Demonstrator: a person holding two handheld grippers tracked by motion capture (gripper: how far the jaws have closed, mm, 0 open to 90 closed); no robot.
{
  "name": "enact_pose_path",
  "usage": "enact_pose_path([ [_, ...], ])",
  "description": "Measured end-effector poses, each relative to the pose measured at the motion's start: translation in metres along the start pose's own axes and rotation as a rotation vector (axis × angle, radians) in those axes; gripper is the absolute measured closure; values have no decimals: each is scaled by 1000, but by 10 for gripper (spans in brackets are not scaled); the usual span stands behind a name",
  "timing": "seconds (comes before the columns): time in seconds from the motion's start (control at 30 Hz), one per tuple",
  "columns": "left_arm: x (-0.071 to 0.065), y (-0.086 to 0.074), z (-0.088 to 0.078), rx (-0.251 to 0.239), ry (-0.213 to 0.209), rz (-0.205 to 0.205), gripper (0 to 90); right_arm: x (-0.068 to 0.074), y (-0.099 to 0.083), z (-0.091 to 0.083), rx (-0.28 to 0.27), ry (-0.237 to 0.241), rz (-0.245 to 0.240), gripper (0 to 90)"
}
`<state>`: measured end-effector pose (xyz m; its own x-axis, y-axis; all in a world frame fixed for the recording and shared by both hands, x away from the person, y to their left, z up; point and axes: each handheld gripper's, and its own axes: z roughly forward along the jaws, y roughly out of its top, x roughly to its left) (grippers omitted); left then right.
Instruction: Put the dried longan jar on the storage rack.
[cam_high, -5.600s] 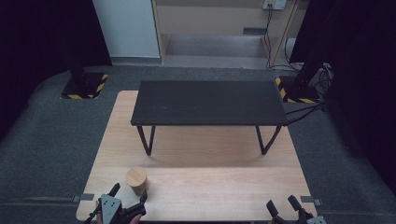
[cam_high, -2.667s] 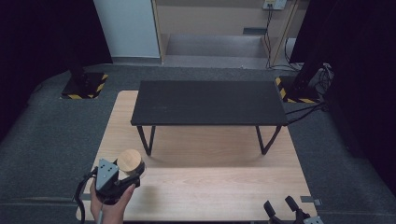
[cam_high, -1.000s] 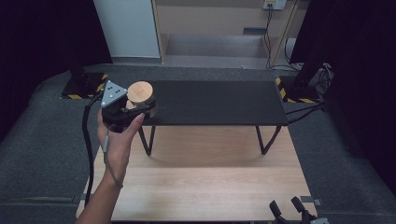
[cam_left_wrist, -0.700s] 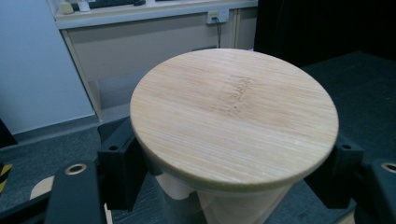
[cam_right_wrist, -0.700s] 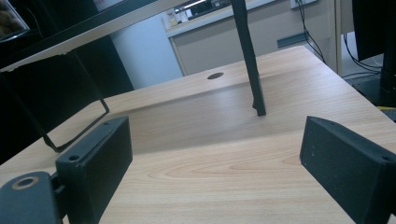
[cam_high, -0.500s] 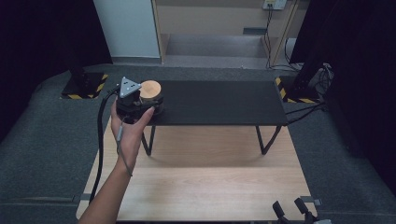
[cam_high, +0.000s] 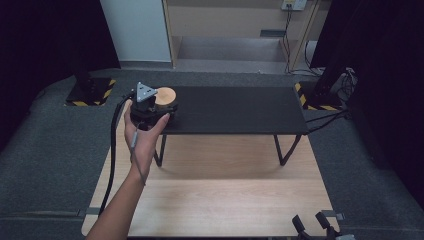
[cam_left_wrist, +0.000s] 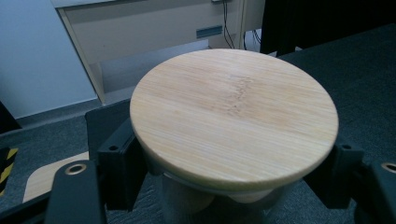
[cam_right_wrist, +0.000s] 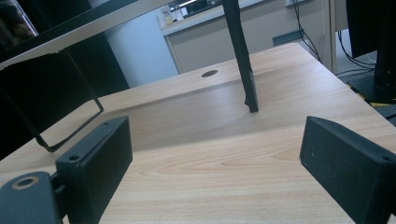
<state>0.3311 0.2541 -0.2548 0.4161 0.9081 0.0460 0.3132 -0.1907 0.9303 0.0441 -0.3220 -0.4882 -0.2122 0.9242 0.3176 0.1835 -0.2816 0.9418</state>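
Observation:
A jar with a round bamboo lid (cam_high: 164, 95) (cam_left_wrist: 233, 116) is held over the left end of the black raised shelf (cam_high: 235, 107). My left gripper (cam_high: 159, 106) (cam_left_wrist: 229, 186) is shut on the jar, its black jaws pressing the body just under the lid. Whether the jar's base rests on the shelf is hidden. My right gripper (cam_high: 315, 227) (cam_right_wrist: 215, 163) stands open at the front right edge of the wooden table (cam_high: 225, 200), nothing between its jaws.
The black shelf stands on thin metal legs (cam_high: 282, 150) (cam_right_wrist: 243, 60) over the back half of the wooden table. A cable (cam_high: 112, 150) trails from the left gripper down past the table's left edge. Grey carpet surrounds the table; a beige cabinet (cam_high: 235, 25) stands behind.
The left gripper took the jar from the table's front left, lifted it and carried it back to the shelf's left end, shifting slightly right in the last half second. The right gripper barely moved.

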Motion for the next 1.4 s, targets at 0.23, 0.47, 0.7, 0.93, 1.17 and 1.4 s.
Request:
enact_pose_path([
  [0.23, 1, 1, 3, 0, 1, -6, 242, -1, -1, 0, 2, -3, 4, 95],
  [0.47, 3, 1, 5, 1, -6, -18, 242, -2, -2, 0, 4, -2, 7, 95],
  [0.7, 4, 2, 5, 4, -9, -24, 242, -2, -2, 0, 6, -2, 6, 95],
  [0.93, 2, 1, 7, 6, -2, -16, 228, -2, -3, 0, 6, -2, 6, 95],
  [1.17, -3, -5, 11, -8, 22, -35, 39, -2, -2, 1, 12, 1, 5, 95],
  [1.4, -2, -5, 7, -23, 27, -44, 20, -2, -2, 2, 13, 2, 5, 95],
])
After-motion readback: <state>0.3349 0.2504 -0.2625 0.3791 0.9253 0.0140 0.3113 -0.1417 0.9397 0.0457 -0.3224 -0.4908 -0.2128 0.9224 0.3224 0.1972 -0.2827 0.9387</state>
